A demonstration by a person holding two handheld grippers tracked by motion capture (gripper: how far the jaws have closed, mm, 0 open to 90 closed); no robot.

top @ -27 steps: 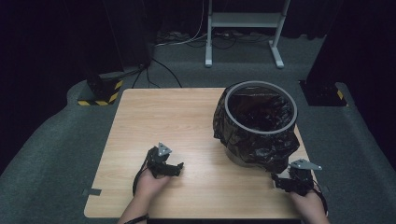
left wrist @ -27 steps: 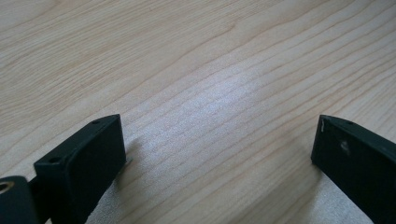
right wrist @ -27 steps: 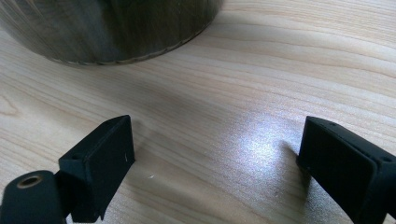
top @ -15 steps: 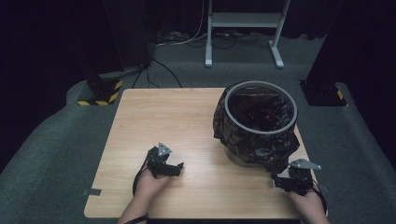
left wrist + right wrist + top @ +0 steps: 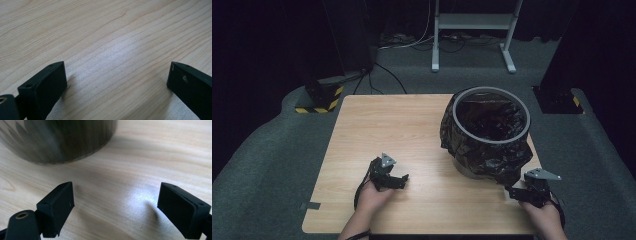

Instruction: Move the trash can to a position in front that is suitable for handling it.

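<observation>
Wooden table [image 5: 412, 130], black-lined bin [image 5: 489, 132] at its far right, right gripper [image 5: 517, 192] just below the bin's near side, jaws apart, empty, left gripper [image 5: 399, 181] well left of bin, jaws apart, empty.

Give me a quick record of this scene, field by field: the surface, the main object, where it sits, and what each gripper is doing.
surface: light wooden table
main object: round grey bin lined with a crinkled black plastic bag, bag folded over the rim
bin position: upright, far right part of the table
left gripper: jaws open, nothing between them, low over bare wood near the front edge
right gripper: jaws open, empty, just in front of the bin's base, not touching it
bin contents: too dark to tell
</observation>
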